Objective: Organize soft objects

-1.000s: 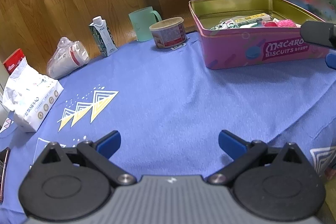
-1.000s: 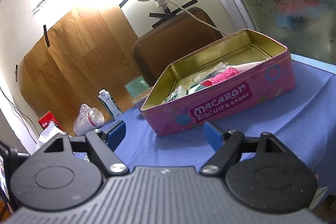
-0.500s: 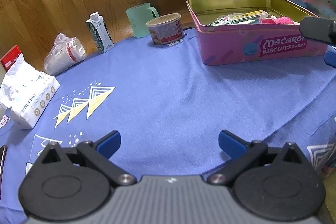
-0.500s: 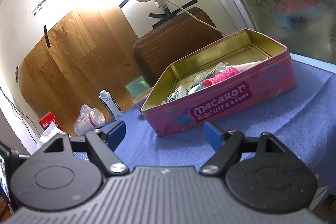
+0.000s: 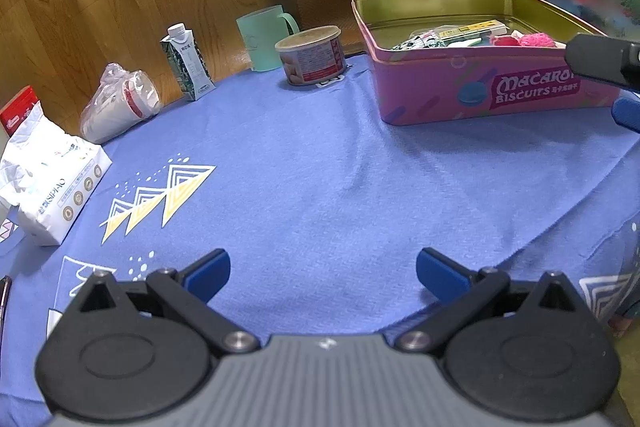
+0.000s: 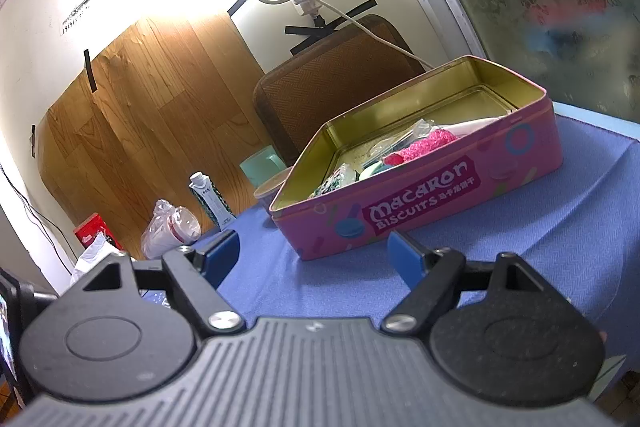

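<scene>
Left wrist view. My left gripper: jaws spread wide, nothing between them, over bare blue tablecloth. Far right: pink biscuit tin, lid off, standing on the cloth. Inside it, a pink fuzzy item, a patterned soft packet and a yellow flat pack, lying close together. Part of my right gripper shows at the frame's right edge, in front of the tin's wall. Along the far edge: green mug, round can, small carton, bagged cups, tissue pack.

Right wrist view. My right gripper: jaws wide apart, empty, short of the tin's near wall. Tin contents clearer here: pink fuzzy item at the middle, clear crinkled wrap touching it, patterned packet toward the near-left corner.

Handling, my judgement: the fuzzy item looks light and compressible, unlikely to slip; I would pinch its bulk at mid-length. The wrap may crackle and slide; grip a gathered fold.
</scene>
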`<state>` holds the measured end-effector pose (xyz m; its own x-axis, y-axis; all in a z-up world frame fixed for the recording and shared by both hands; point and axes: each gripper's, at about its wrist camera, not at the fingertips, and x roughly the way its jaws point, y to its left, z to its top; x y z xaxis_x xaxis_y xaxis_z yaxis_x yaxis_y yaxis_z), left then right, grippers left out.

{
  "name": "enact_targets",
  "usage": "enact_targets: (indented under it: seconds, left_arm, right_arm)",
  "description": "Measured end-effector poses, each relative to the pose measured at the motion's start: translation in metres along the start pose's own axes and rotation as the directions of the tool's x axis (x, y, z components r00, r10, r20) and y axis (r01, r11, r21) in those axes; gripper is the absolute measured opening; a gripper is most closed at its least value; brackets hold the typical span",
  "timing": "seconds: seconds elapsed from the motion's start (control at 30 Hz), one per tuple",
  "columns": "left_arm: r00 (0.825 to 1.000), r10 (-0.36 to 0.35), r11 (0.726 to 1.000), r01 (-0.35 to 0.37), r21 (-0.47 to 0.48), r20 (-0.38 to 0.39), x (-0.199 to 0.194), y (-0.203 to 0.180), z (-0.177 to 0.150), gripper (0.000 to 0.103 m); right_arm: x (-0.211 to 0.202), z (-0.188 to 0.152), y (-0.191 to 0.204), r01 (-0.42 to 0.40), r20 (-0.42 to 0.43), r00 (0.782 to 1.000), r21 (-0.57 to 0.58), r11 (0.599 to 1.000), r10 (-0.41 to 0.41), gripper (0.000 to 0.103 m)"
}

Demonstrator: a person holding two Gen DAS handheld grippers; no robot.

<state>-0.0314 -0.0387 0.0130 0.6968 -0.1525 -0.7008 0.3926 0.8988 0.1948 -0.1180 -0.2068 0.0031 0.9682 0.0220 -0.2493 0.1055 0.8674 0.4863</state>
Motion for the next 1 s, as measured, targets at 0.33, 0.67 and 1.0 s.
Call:
enact_targets:
  seconds: [0.33, 0.67, 1.0]
  left_arm:
    - [1.0, -0.006, 1.0, 0.006, 0.005, 0.002, -0.001, -0.0011, 0.0007, 0.103]
    - [1.0, -0.011, 1.0, 0.011, 0.011, 0.0, -0.0011, -0.0011, 0.0012, 0.103]
    - [1.0, -0.014, 1.0, 0.014, 0.012, -0.002, 0.0001, -0.0032, 0.0004, 0.103]
  right_arm:
    - [0.0001, 0.0001, -0.0002, 0.0, 0.0, 1.0, 0.001, 1.0, 0.0, 0.083]
    - [0.0001, 0.0002, -0.0009, 0.001, -0.001, 1.0, 0.003, 1.0, -0.001, 0.083]
    - [-0.0004, -0.0009, -0.0007, 0.004, 0.001, 1.0, 0.007, 1.0, -0.004, 0.083]
